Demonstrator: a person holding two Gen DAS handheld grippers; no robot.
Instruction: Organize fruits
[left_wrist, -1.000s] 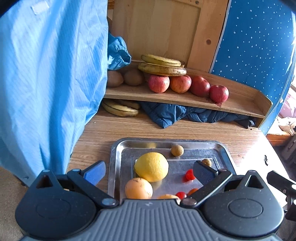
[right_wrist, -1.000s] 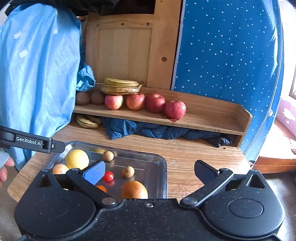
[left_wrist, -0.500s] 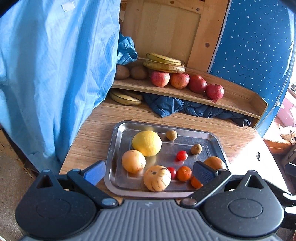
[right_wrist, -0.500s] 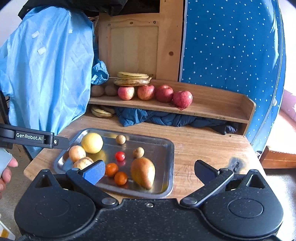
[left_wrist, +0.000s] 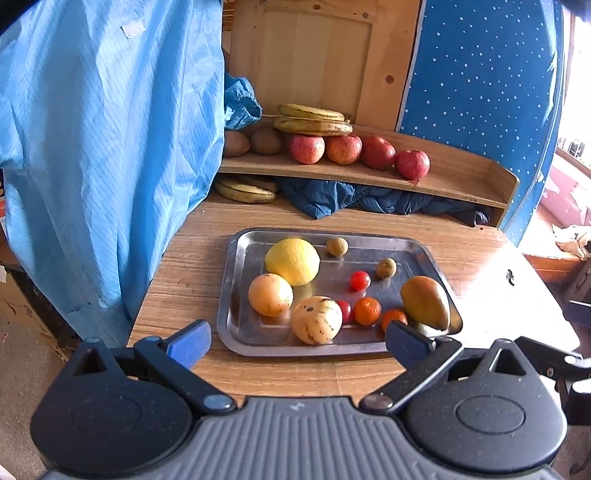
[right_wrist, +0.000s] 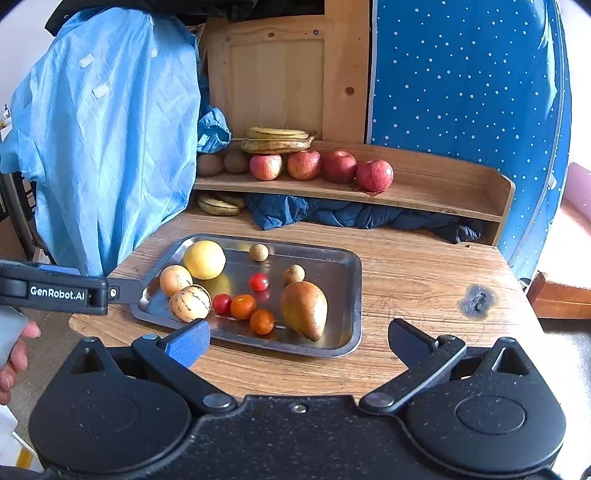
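Observation:
A steel tray (left_wrist: 421, 251) (right_wrist: 343, 266) lies on the wooden table and holds a yellow lemon (left_wrist: 292, 261), an orange (left_wrist: 270, 294), a striped melon (left_wrist: 316, 320), a brown pear (left_wrist: 424, 302) (right_wrist: 304, 308), cherry tomatoes (left_wrist: 360, 280), small tangerines (left_wrist: 366, 311) and two longans (left_wrist: 337, 246). My left gripper (left_wrist: 298, 343) is open, just short of the tray's near rim. My right gripper (right_wrist: 298, 341) is open too, over the table before the tray's near right corner. Seen from the right wrist, the left gripper's body (right_wrist: 55, 291) reaches in from the left.
A wooden shelf (left_wrist: 458, 177) at the back carries several red apples (left_wrist: 343, 149), bananas (left_wrist: 312, 120) and kiwis (left_wrist: 266, 140). More bananas (left_wrist: 245, 190) and a dark blue cloth (left_wrist: 369, 199) lie under it. A light blue garment (left_wrist: 110, 147) hangs at left. A hand (right_wrist: 14, 354) shows at left.
Both grippers have pulled back and up from the tray, so the whole tray and table edge now show. Both stayed open. The fruit has not moved.

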